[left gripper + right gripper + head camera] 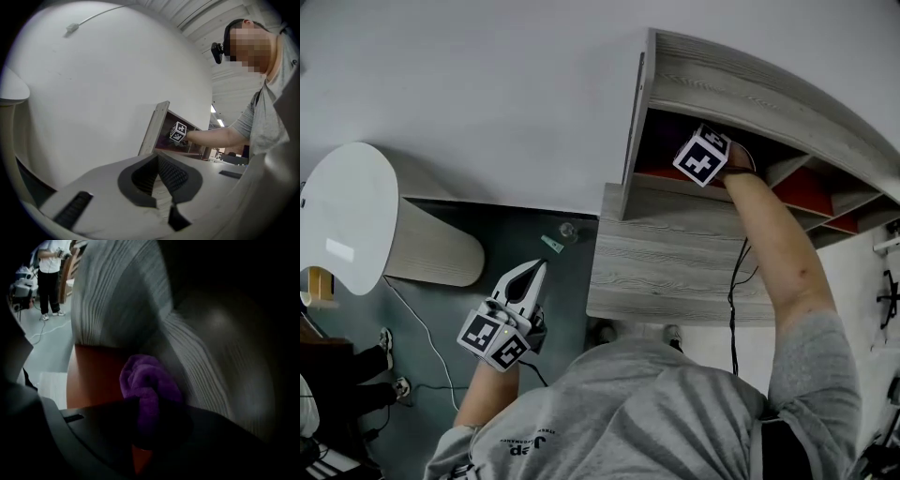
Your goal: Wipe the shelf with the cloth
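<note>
The grey wooden shelf unit (694, 253) stands against the white wall, with red-orange floors (806, 192) in its compartments. My right gripper (705, 155) reaches into the dark upper compartment; only its marker cube shows in the head view. In the right gripper view this gripper (145, 404) is shut on a bunched purple cloth (147, 385), which rests against the orange shelf floor (93, 376) near the grey inner wall. My left gripper (536, 270) hangs low to the left of the unit, jaws shut and holding nothing. In its own view the left gripper (158, 158) points toward the shelf's side edge (152, 129).
A white rounded table top (347, 216) lies at the left. On the dark floor are a white cable (417, 328) and a small teal item (553, 244). Someone's shoes (389, 361) show at lower left. A person (49, 277) stands in the background.
</note>
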Demonstrator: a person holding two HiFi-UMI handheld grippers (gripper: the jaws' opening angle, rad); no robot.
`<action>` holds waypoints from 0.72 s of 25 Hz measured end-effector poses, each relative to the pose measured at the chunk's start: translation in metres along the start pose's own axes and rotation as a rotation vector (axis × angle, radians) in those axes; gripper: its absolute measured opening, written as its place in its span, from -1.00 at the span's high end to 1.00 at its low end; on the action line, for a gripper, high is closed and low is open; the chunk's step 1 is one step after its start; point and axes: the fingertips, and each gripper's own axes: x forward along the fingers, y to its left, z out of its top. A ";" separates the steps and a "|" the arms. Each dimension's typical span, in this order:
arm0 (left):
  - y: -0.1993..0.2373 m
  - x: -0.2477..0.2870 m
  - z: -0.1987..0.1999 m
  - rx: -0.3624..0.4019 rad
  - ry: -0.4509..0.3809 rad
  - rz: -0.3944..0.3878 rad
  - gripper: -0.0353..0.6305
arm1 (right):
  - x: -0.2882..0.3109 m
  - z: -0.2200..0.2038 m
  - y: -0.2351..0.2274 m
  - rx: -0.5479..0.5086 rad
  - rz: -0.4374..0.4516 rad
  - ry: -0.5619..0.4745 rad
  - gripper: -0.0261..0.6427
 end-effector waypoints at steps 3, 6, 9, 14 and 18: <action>-0.004 0.010 0.003 -0.005 -0.003 -0.036 0.83 | -0.006 -0.062 -0.022 -0.056 -0.057 0.220 0.72; -0.005 0.018 0.008 -0.012 -0.010 -0.066 0.83 | -0.010 -0.108 -0.034 -0.142 -0.079 0.433 0.72; -0.007 0.023 0.012 -0.014 -0.015 -0.089 0.83 | -0.015 -0.143 -0.041 -0.267 -0.089 0.666 0.73; -0.004 0.025 0.016 -0.005 -0.016 -0.096 0.83 | -0.021 -0.179 -0.048 -0.330 -0.080 0.886 0.73; 0.011 0.024 0.019 0.020 -0.007 -0.073 0.83 | -0.025 -0.152 -0.045 -0.190 -0.079 0.713 0.73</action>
